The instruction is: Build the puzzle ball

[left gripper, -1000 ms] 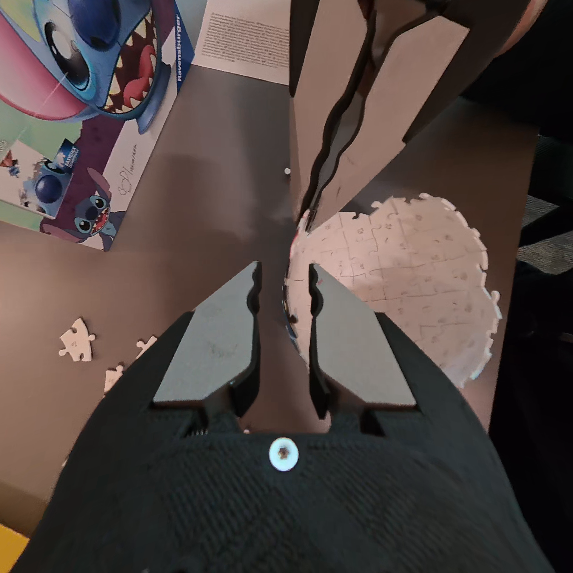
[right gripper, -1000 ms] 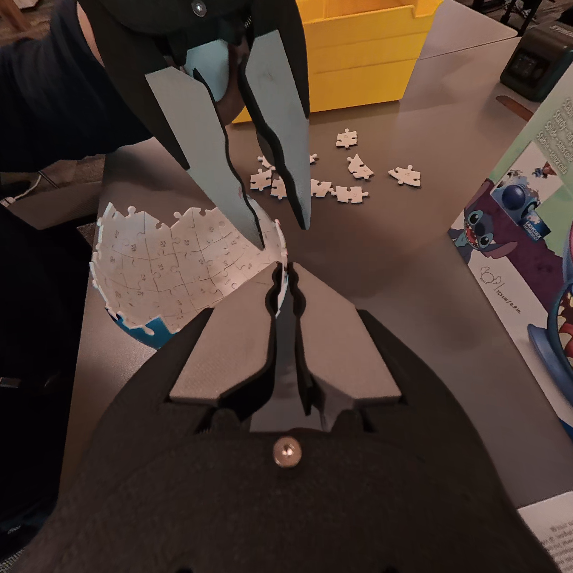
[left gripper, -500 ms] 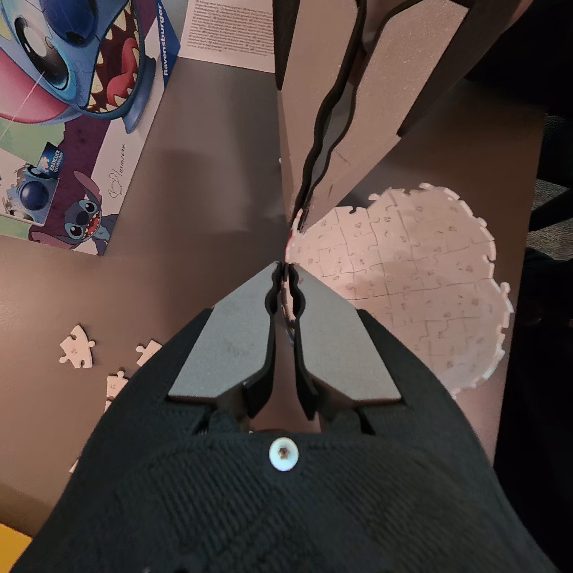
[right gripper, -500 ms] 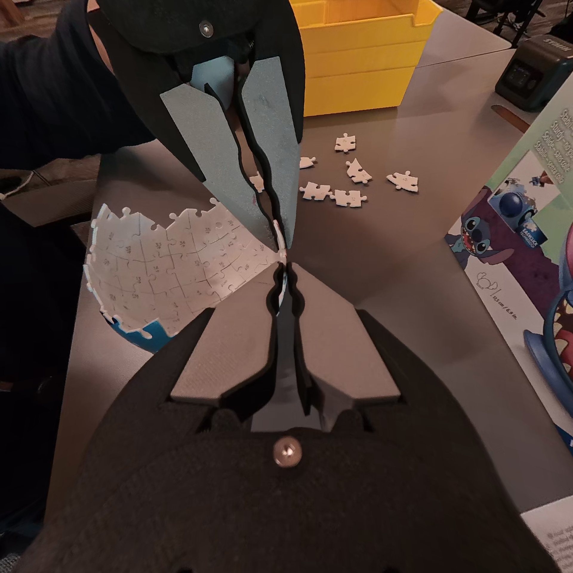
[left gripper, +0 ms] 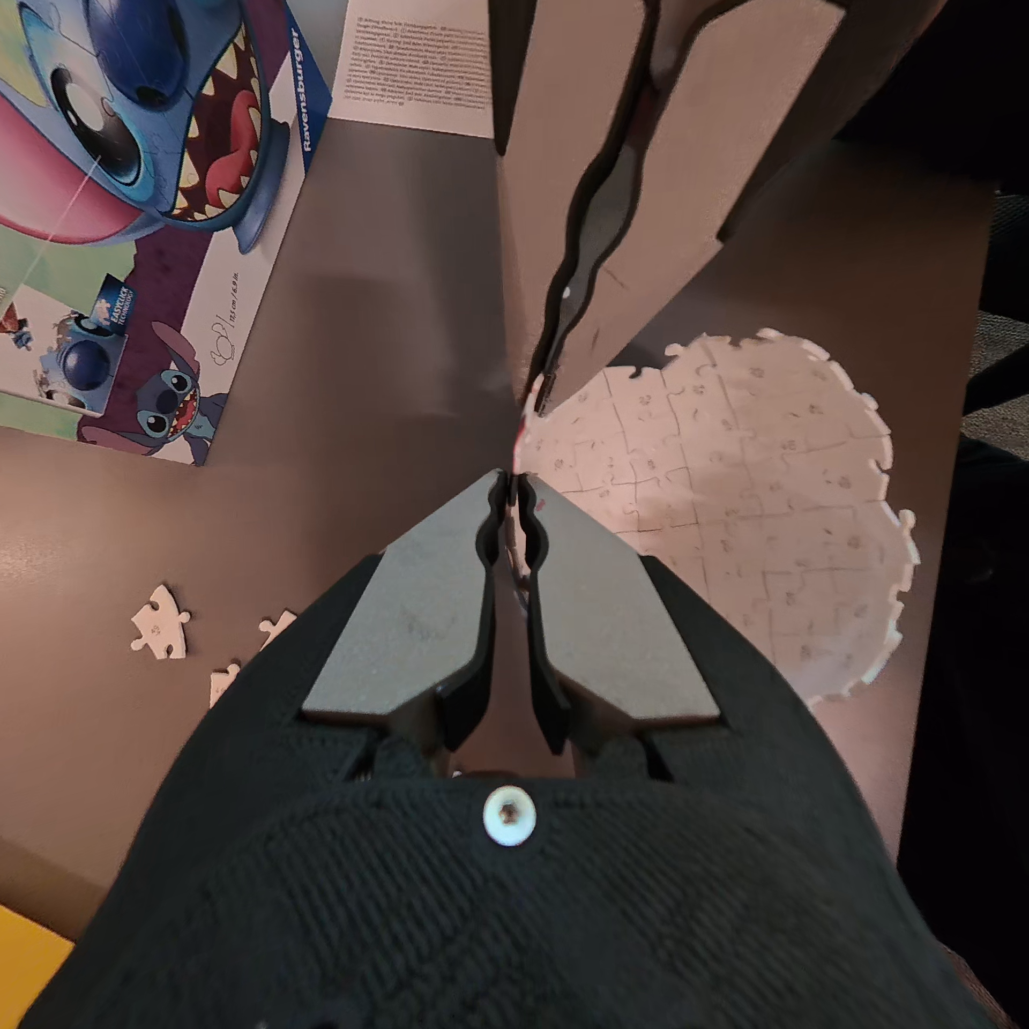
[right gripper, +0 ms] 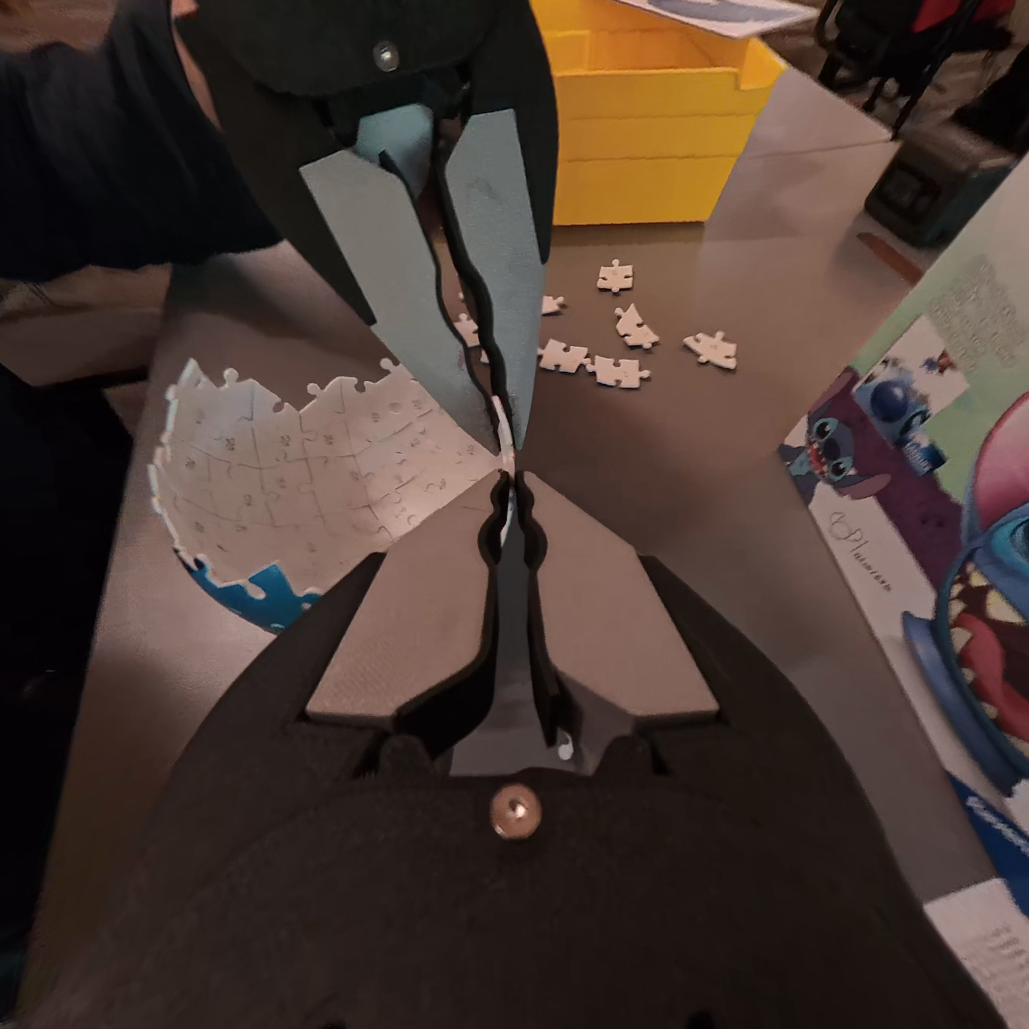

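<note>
1. Writing shows on the box (left gripper: pixel 139 223) lying flat to the left of the left gripper (left gripper: pixel 511 483): a cartoon blue creature, a white strip of print down its side and small lettering, none copied here. The same box (right gripper: pixel 913 501) lies to the right of the right gripper (right gripper: pixel 512 473).
2. A printed sheet (left gripper: pixel 415 72) lies ahead of the left gripper, beyond the box; its text is too small to read. Another sheet's corner (right gripper: pixel 985 941) shows at the right gripper's near right.
3. A yellow bin (right gripper: pixel 651 128) stands ahead of the right gripper, past the loose pieces (right gripper: pixel 618 367); what it holds I cannot tell from this angle.
4. The shell (left gripper: pixel 724 501), a half-built ball, white inside with small marks on each piece and blue outside (right gripper: pixel 261 596), sits on the table (left gripper: pixel 362 278), open side up.
5. The left gripper is pinched narrow on the shell's rim, the wall between its tips.
6. The right gripper is likewise pinched on the rim, just beside the left one's tips, which come down from above (right gripper: pixel 504 440).
7. More loose pieces (left gripper: pixel 161 623) lie to the left gripper's near left.
</note>
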`<state>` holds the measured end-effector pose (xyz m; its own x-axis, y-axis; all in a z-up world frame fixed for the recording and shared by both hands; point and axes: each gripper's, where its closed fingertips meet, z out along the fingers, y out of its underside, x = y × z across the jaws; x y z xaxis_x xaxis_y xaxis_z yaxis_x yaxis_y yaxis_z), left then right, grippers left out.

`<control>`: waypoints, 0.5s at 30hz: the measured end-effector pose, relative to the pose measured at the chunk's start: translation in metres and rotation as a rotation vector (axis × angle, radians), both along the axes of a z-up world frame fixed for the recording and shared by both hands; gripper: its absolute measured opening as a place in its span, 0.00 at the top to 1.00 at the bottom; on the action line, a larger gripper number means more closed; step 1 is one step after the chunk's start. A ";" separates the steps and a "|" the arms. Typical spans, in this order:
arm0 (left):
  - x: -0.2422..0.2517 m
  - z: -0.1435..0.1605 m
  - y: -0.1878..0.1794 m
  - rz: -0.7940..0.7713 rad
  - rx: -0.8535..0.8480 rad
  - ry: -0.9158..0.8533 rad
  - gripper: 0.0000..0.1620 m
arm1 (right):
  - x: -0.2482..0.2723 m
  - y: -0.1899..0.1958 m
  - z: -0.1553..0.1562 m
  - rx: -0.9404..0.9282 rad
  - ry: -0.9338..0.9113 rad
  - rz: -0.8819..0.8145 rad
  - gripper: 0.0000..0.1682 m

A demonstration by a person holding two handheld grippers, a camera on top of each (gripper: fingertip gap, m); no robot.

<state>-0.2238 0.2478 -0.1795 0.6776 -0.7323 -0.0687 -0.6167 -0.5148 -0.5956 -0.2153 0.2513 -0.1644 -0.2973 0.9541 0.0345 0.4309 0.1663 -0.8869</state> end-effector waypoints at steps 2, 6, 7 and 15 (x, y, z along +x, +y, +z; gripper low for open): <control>0.000 0.001 0.000 0.001 0.001 -0.006 0.99 | 0.000 -0.001 0.002 0.107 0.027 -0.002 1.00; 0.000 0.002 -0.001 -0.001 0.001 -0.007 0.99 | 0.000 0.000 0.001 0.087 0.024 -0.007 1.00; 0.000 0.001 -0.001 -0.002 0.001 -0.005 0.99 | 0.001 0.000 0.000 0.032 0.007 -0.008 1.00; -0.001 0.000 0.000 -0.001 -0.004 -0.009 0.99 | 0.003 0.007 0.003 -0.001 0.031 -0.015 0.97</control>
